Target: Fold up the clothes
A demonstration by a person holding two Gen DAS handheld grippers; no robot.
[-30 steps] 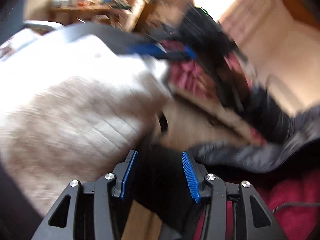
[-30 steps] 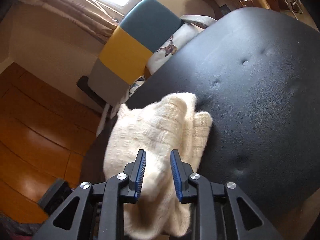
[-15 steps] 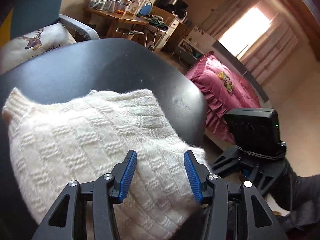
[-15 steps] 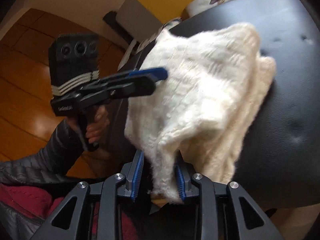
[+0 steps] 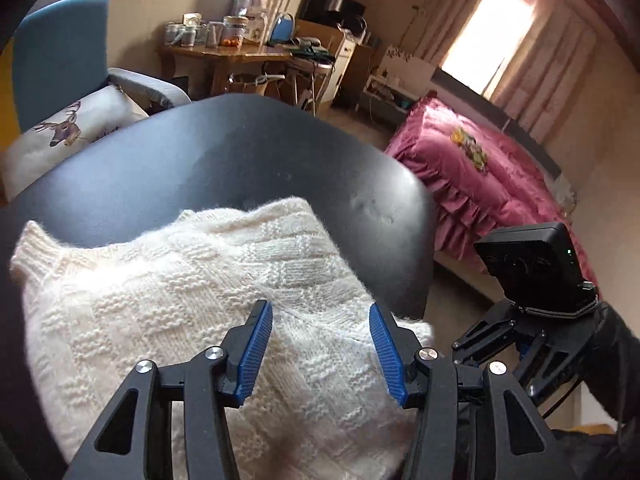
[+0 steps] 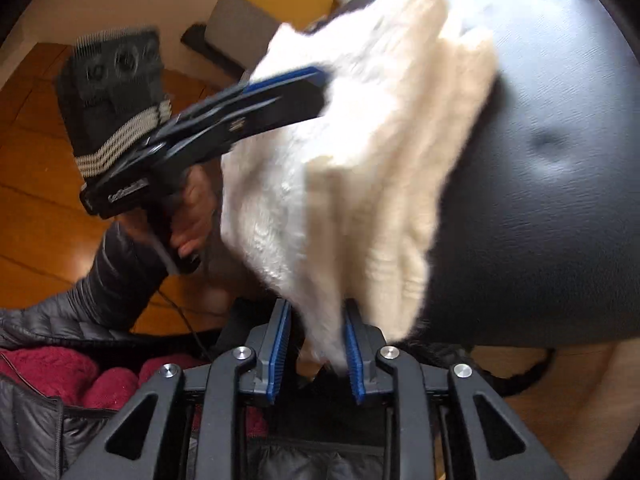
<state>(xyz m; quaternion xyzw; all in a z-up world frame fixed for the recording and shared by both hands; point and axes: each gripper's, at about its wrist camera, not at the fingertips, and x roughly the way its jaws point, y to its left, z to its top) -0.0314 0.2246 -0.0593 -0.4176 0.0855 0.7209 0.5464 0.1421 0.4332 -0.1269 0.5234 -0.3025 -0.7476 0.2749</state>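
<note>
A cream knitted sweater [image 5: 192,304] lies folded on a black padded seat [image 5: 224,160]. My left gripper [image 5: 320,344] is open just above the sweater's near edge, with nothing between its blue pads. In the right wrist view the sweater [image 6: 360,152] hangs over the seat's edge [image 6: 560,200]. My right gripper [image 6: 316,352] is shut on its lower corner. The left gripper [image 6: 256,96] shows there too, over the sweater's left side.
A blue armchair with a deer cushion [image 5: 68,128] stands behind the seat. A wooden table with jars [image 5: 224,48] is at the back. A pink-covered bed [image 5: 480,168] is at right. The wooden floor [image 6: 36,184] lies below the seat.
The left gripper swung from the clothes pile to above the sweater. The right gripper took hold of the sweater's corner and pulled it toward the seat's edge.
</note>
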